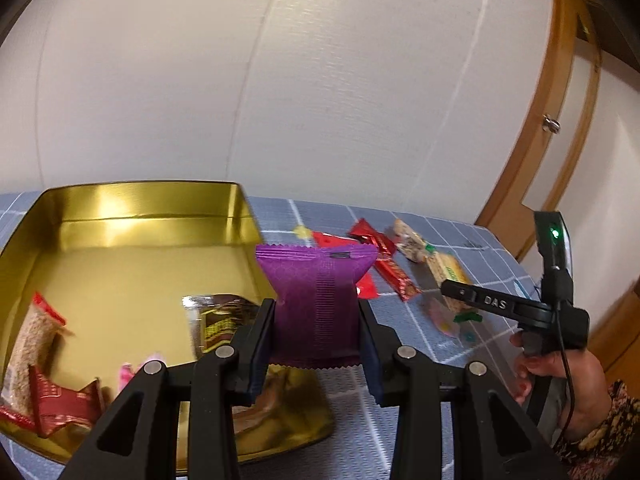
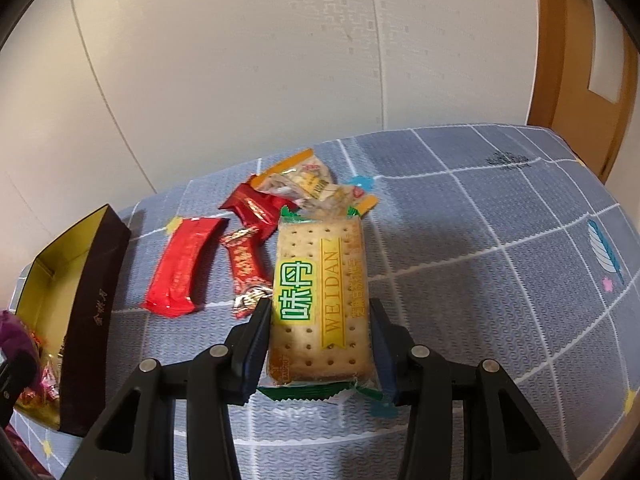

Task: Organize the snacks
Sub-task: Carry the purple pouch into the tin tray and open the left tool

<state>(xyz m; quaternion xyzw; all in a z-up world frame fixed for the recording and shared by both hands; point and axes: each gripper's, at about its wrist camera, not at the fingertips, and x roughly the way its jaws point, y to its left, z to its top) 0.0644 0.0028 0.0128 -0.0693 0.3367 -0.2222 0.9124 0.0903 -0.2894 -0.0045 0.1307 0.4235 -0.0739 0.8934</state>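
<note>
We've got the left gripper (image 1: 318, 312) clamped on a crinkly purple foil packet (image 1: 316, 300), above the glossy gold tin (image 1: 140, 216) rim. Right gripper (image 2: 320, 336) pinches a flat rectangular cracker pack (image 2: 320, 300), seemingly just off the quilted cloth (image 2: 500, 260).

From my seat I see a blue-grey tablecloth (image 2: 480, 240) crossed by white grid lines, dotted with small printed stars and flowers, and with a blue feather motif (image 2: 604, 254) at about three o'clock in the right wrist view. Behind it, at twelve o'clock, stands a pale textured wall (image 1: 280, 80). At two o'clock in the left wrist view I make out a wooden door frame (image 1: 560, 120) with a small metal knob (image 1: 551, 123).
</note>
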